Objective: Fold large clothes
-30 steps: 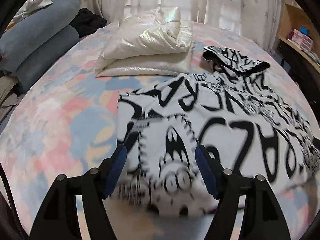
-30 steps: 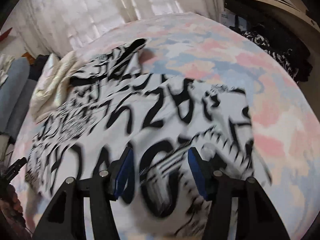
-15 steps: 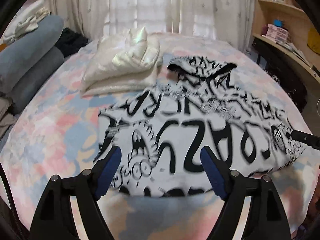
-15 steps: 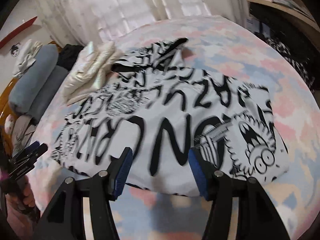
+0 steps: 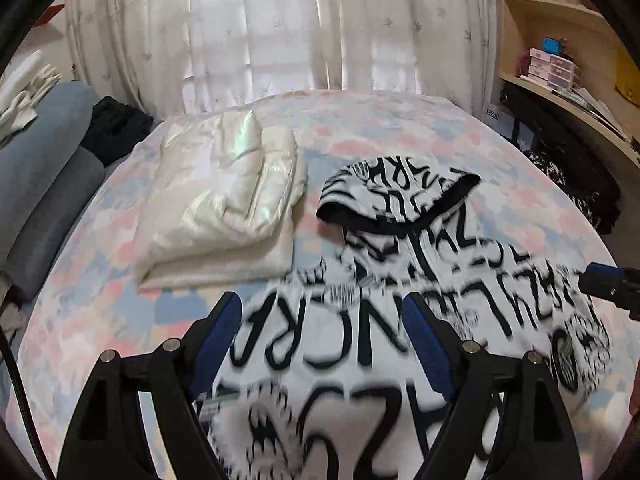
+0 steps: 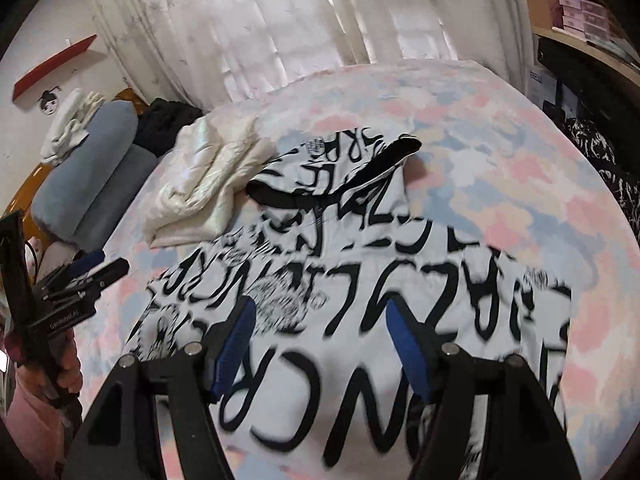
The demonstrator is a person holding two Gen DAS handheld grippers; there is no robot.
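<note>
1. Both grippers have pulled back and upward from the black-and-white printed hoodie (image 5: 400, 320) since the earlier frames, so more of the bed and the curtains behind it now shows.
2. Left gripper (image 5: 322, 344): its jaws have just been opening and now stand wide apart, with nothing pressed between the blue pads (image 5: 216, 344); the hoodie lies below and ahead of them.
3. Right gripper (image 6: 322, 344): its jaws have just been opening too and stand apart, gripping nothing; the hoodie's lettered body lies under and beyond its fingertips.
4. The hoodie lies folded flat on the pastel-patterned bed cover (image 6: 500, 152), its black-lined hood (image 5: 400, 204) at the far end from both tools.
5. Ahead and to the left of the left gripper, a folded cream jacket (image 5: 224, 200) rests on the bed, just beside the hood.
6. Further left of both tools lie grey bolsters (image 6: 88, 176).
7. Seen from the left wrist, the right gripper's tip shows at the right edge; seen from the right wrist, the left tool is held in a hand (image 6: 66, 368) at the left edge.
</note>
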